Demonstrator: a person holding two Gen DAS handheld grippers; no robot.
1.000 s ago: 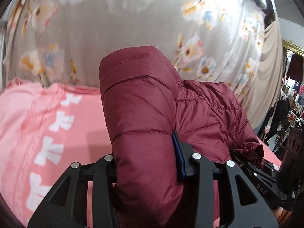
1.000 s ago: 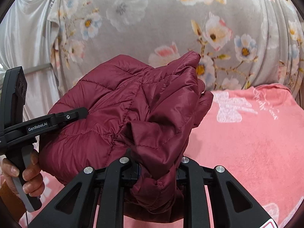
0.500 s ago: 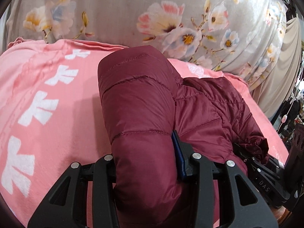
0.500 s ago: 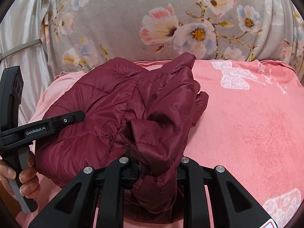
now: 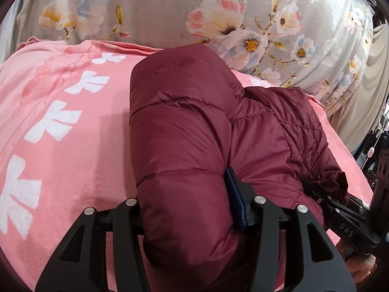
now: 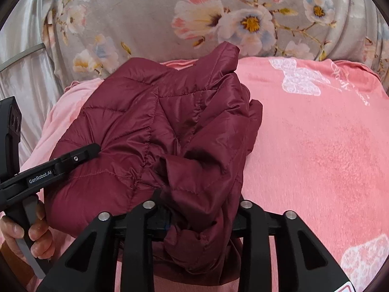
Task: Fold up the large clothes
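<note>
Reading "GenRobot.AI": left tool (image 6: 94,149) label

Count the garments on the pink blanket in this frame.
1. A single maroon puffer jacket lies bunched on the pink blanket, between the opening jaws of both the left gripper and right gripper. Anything beneath it is hidden.
</note>
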